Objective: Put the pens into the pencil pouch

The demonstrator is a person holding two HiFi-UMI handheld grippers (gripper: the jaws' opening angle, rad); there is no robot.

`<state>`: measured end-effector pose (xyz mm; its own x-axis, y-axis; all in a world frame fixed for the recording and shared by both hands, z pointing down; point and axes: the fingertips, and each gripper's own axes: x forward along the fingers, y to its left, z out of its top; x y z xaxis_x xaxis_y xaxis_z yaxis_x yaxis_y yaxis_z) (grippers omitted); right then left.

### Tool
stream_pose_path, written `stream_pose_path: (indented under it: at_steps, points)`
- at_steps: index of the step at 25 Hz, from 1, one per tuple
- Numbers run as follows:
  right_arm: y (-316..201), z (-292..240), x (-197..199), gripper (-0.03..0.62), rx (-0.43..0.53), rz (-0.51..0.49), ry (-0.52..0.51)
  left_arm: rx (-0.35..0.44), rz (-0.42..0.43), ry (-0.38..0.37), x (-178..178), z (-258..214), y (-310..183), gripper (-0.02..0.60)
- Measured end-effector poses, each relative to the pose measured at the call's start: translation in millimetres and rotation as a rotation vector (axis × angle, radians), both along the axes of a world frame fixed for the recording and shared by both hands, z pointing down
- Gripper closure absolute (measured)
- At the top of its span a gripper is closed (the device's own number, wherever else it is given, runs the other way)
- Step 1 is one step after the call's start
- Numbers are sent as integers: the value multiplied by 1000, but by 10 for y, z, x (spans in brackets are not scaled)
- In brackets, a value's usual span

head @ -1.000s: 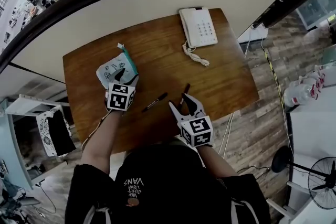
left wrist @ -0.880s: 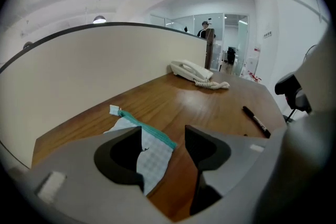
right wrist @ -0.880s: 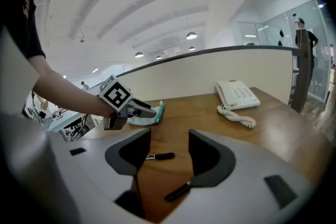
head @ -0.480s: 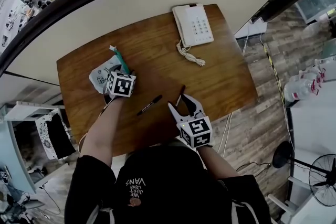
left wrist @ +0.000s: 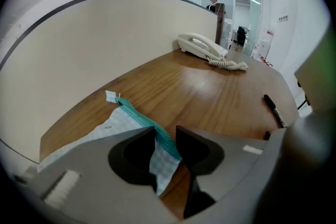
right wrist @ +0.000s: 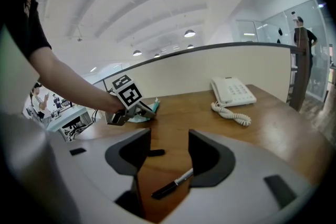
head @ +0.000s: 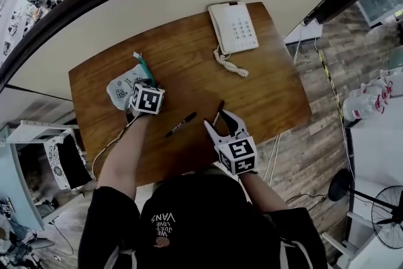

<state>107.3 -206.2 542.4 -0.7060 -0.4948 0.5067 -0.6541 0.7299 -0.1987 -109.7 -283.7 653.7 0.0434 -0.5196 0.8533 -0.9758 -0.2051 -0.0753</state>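
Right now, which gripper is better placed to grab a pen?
Right. The right gripper has open jaws framing a pen on the table. The left gripper is at the pencil pouch, jaws closing around its zipper edge; the other pen lies between the grippers.

White telephone (head: pixel 234 27), coiled cord (head: pixel 230 64), on wooden desk (head: pixel 189 82).

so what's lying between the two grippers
One black pen on bare wood, in the head view. The left gripper is closing its jaws around the pouch edge.
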Motion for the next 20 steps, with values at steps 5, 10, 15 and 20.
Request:
stream_pose_path:
  at_steps: [5, 10, 15, 20]
  points:
    - [17, 6, -101, 390, 6, -26, -5, 36, -18, 46, -43, -94, 90, 526]
    - [49, 21, -201, 390, 13, -58, 7, 142, -12, 123, -58, -313, 193, 537]
    - [90, 85, -299, 390, 37, -117, 51, 269, 29, 175, -58, -549, 354, 538]
    - [63, 196, -404, 390, 67, -190, 115, 367, 85, 182, -82, -756, 527, 538]
